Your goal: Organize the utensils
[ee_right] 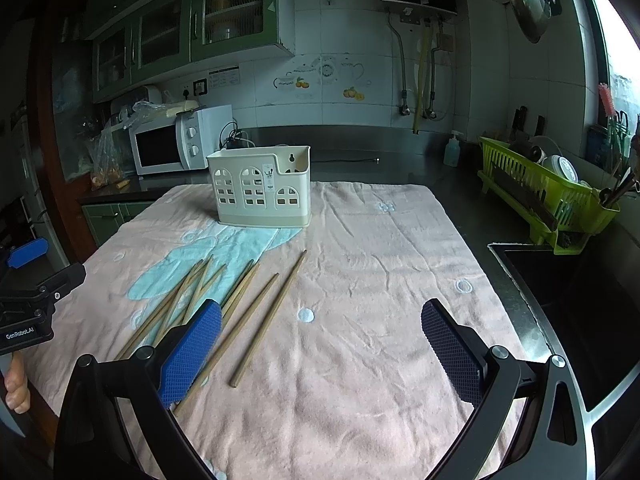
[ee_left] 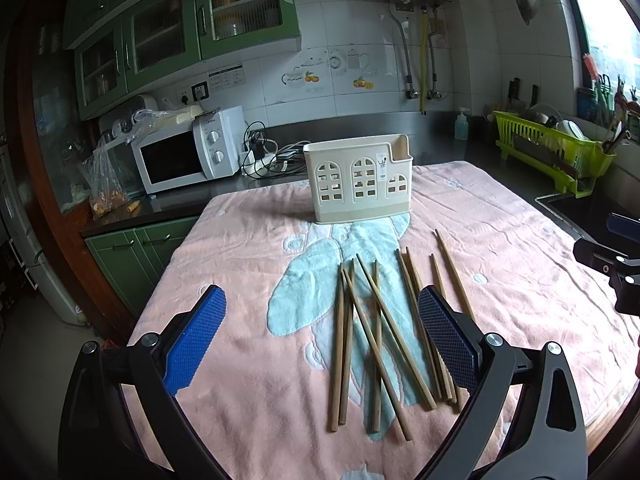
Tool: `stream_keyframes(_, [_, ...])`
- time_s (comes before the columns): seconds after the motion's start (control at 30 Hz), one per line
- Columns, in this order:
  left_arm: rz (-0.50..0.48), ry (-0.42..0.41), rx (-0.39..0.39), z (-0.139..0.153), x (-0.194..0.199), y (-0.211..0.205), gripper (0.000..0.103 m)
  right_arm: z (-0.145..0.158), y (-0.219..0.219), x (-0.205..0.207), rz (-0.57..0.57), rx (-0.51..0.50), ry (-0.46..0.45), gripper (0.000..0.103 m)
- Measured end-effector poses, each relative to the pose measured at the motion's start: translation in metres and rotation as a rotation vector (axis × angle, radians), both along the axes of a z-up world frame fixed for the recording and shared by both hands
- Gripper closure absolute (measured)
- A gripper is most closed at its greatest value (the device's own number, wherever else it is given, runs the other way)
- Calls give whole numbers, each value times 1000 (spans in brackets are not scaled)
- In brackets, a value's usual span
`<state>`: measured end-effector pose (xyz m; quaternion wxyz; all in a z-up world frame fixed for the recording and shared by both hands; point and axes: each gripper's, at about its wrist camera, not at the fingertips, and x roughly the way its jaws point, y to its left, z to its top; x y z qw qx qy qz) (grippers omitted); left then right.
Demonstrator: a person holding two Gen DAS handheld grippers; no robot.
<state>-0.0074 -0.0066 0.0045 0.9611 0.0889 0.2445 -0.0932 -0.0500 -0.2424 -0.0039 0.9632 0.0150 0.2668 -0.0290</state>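
Several wooden chopsticks point(ee_left: 378, 332) lie scattered on a pink towel point(ee_left: 248, 248), some crossing each other. A cream utensil holder point(ee_left: 358, 178) with window cut-outs stands upright and empty behind them. My left gripper point(ee_left: 322, 320) is open and empty, hovering above the near ends of the chopsticks. In the right wrist view the chopsticks point(ee_right: 256, 316) lie to the left, the holder point(ee_right: 260, 186) stands at the back of the towel point(ee_right: 360, 320). My right gripper point(ee_right: 322, 328) is open and empty, to the right of the chopsticks.
A white microwave point(ee_left: 188, 152) and cables sit at the back left. A green dish rack point(ee_right: 548, 196) with dishes stands at the right, beside a dark sink point(ee_right: 580, 300). A soap bottle point(ee_right: 452, 152) stands by the wall.
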Motion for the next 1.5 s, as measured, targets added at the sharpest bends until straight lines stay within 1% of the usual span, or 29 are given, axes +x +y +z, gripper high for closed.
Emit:
stream_keyframes(0.23, [2,5,0,1,0,0,7,2,3,-1,7,-8,-6,6])
stream_keyframes(0.47, [5,10,-5,0,-1,3,8,1,6,-1,20,-2,6,6])
stream_keyframes(0.53, [0,18,-9,0,0,3,11,0,6,0,25,-3,9,6])
stream_keyframes(0.7, [1,26,-16,-5,1,6,13,-5,8,4,32,-5,22,7])
stream_keyframes(0.77, [3,28,-15,-8,2,7,16,-7,9,5,33,-7,29,7])
stream_keyframes(0.93, [26,51,-35,-16,6,17,20,-14,11,8,43,-10,45,7])
stream_keyframes(1.0, [33,69,-44,-21,9,20,24,-17,12,8,43,-14,50,7])
stream_keyframes(1.07, [33,97,-53,-27,13,23,31,-21,13,9,46,-17,59,7])
stream_keyframes(1.13, [27,121,-48,-35,15,25,36,-26,15,11,55,-9,71,9])
stream_keyframes(1.17, [23,133,-47,-39,16,25,39,-29,16,11,61,-8,79,13])
stream_keyframes(1.2, [17,147,-47,-44,17,25,41,-31,17,13,66,-6,86,22])
stream_keyframes(1.23, [10,166,-48,-49,18,25,47,-35,18,15,75,2,101,24])
stream_keyframes(1.33, [-4,207,-38,-65,20,26,51,-46,23,21,92,7,138,25])
stream_keyframes(1.37, [-8,218,-36,-69,20,27,55,-49,26,22,100,7,146,26])
stream_keyframes(1.47, [-20,271,-46,-84,22,30,63,-58,32,27,118,7,173,29])
stream_keyframes(1.5, [-24,282,-49,-88,22,30,64,-61,34,29,123,8,182,29])
